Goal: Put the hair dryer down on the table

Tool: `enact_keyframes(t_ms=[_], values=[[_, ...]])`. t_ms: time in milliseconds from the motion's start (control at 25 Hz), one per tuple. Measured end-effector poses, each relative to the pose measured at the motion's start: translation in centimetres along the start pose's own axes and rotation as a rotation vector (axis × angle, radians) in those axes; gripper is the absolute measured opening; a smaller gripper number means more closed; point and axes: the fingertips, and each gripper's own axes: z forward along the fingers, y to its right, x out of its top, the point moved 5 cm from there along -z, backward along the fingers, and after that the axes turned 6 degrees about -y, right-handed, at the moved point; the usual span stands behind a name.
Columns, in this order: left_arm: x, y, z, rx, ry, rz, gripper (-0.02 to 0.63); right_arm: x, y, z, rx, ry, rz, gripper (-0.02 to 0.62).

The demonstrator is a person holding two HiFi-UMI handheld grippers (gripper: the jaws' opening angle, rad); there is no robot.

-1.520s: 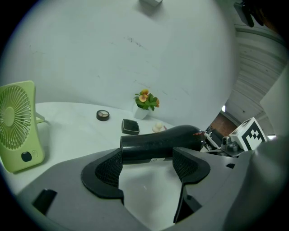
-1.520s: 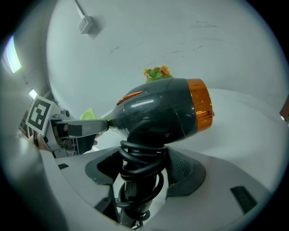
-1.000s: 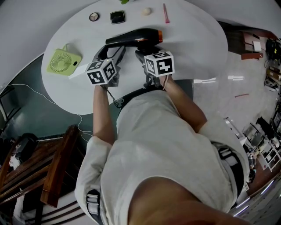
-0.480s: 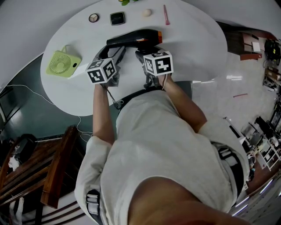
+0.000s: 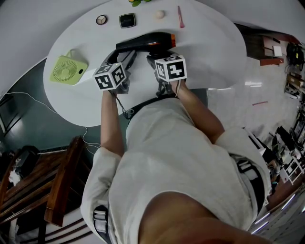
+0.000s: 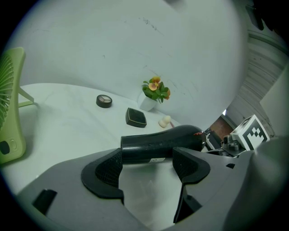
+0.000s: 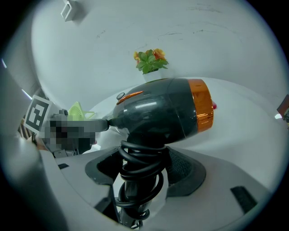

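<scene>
Hair dryer (image 5: pixel 145 40) holds at upper centre of the head view over the white table (image 5: pixel 209 52), barely shifted in the last second; right gripper (image 7: pixel 144 169) stays clamped on its cord-wrapped handle, left gripper (image 6: pixel 146 169) gapes empty before the barrel, so release judged pending.

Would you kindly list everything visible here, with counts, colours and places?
hair dryer: 1, black with orange end, mid-table
fan: 1, green, table's left
round compact: 1, dark, table's far edge
square case: 1, black, beside the compact
sponge: 1, beige, right of the case
stick: 1, pink, right of the sponge
potted flowers: 1, orange and green, white pot, far edge
table: 1, white, centre
chair: 1, brown wood, floor lower left
left claw: 1, grey, open, by the dryer's barrel
right claw: 1, grey, shut on the dryer's handle
</scene>
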Motion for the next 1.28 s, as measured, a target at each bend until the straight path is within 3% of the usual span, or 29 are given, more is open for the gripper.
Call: enact_keyframes(t_ms=[1280], values=[[0.07, -0.16, 0.76, 0.027, -0.017, 0.001, 0.360, 0.03, 0.62, 0.88, -0.010, -0.042, 0.025, 0.284]])
